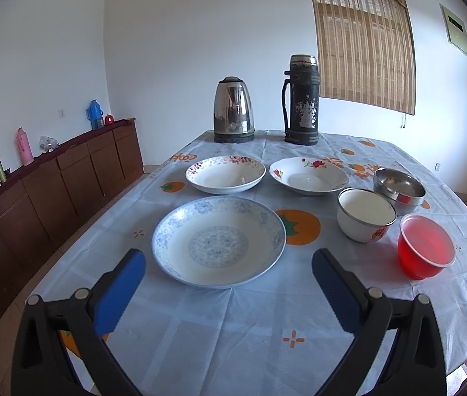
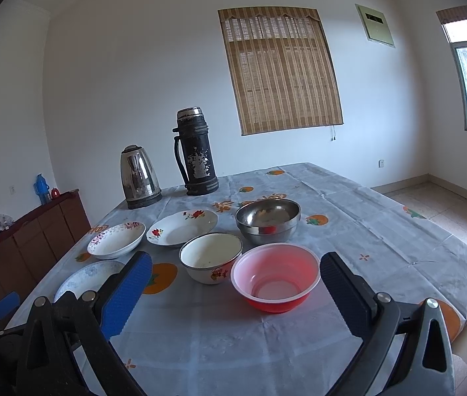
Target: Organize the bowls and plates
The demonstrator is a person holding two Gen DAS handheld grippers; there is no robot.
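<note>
Spread wide and empty, the left gripper (image 1: pixel 228 265) faces the blue-patterned plate (image 1: pixel 218 241) lying dead ahead on the tablecloth (image 1: pixel 233 330); rightward, the equally released right gripper (image 2: pixel 236 272) stands nearest the red bowl (image 2: pixel 275 277).

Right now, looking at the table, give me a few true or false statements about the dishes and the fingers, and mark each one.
1. Both grippers, left and right, are open and hold nothing. True.
2. The red bowl is stacked inside the steel bowl. False: each sits on the tablecloth by itself.
3. Three plates lie on the table, including the blue-patterned plate. True.
4. The kettle lies on its side. False: it is upright beside the flask.
</note>
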